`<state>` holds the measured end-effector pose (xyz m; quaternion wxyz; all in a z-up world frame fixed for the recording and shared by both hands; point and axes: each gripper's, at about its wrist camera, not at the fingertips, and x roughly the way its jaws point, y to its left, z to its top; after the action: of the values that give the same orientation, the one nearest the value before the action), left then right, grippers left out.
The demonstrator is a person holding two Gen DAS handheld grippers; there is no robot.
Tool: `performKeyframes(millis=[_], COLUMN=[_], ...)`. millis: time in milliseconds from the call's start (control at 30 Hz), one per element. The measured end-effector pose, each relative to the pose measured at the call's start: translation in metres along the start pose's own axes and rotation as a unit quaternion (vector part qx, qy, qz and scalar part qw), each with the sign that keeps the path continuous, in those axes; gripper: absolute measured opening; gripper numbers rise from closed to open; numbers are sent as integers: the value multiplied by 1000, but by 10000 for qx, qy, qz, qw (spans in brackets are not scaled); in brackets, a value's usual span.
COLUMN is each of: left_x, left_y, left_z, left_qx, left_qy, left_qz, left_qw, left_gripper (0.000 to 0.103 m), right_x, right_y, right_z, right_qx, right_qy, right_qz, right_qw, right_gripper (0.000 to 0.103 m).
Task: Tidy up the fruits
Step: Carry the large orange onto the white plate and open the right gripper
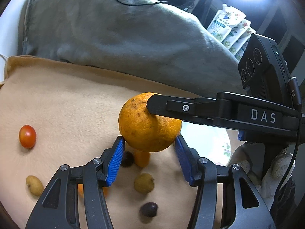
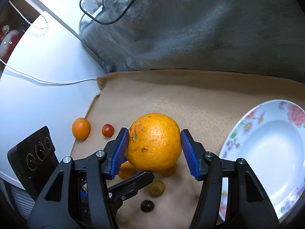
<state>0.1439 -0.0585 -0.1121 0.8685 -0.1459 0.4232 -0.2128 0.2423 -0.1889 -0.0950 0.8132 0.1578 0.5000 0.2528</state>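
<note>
A large orange [image 1: 146,126] [image 2: 154,143] hangs above the beige cloth [image 1: 66,105] [image 2: 181,95], held from two sides. My left gripper [image 1: 149,139] is shut on its lower part with the blue pads. My right gripper [image 2: 154,131] is shut on its sides; one black finger of it [image 1: 171,106] crosses the orange in the left wrist view. Under the orange lie small fruits: a cherry tomato [image 1: 27,136] [image 2: 108,130], tan round fruits [image 1: 144,183] [image 2: 156,188], dark grapes [image 1: 148,209] [image 2: 147,206] and small oranges [image 1: 142,158] [image 2: 81,128].
A floral white plate [image 2: 238,129] [image 1: 226,148] sits on the cloth to the right, with nothing in it. A grey cushion [image 1: 114,28] [image 2: 209,28] lies behind the cloth. White table [image 2: 38,99] with a white cable [image 2: 57,83] to the left. Printed pouches [image 1: 228,28] stand far right.
</note>
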Motion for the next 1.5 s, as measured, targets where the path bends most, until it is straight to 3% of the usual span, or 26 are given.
performKeyframes(millis=[633,967,1167,1333,1500], left_x=[6,25,30,21,8], left_y=[-69,-92,-102,-108,-104], left_z=[-21,-29,-33,-29,-25], left_qx=[526,744,852,955,999], left_qy=[215,464,564,402,227], left_qz=[-388,-470,-557,-573,-502], left_qw=[9976,9950,9932,9930,9935], left_gripper=[54,53,47,46,46], right_x=[-77,-94,-104,-128,-150], right_y=[-37,-70,-86,-92,-91], right_z=[-49,-69,-72,-71,-70], right_qx=[221,650,834,819,753], right_qy=[-431,-499,-569,-1007,-1357], right_qz=[-306,-294,-389,-520,-731], right_qw=[9984,9962,9941,9902,9852], right_gripper=[59,59,59,59,66])
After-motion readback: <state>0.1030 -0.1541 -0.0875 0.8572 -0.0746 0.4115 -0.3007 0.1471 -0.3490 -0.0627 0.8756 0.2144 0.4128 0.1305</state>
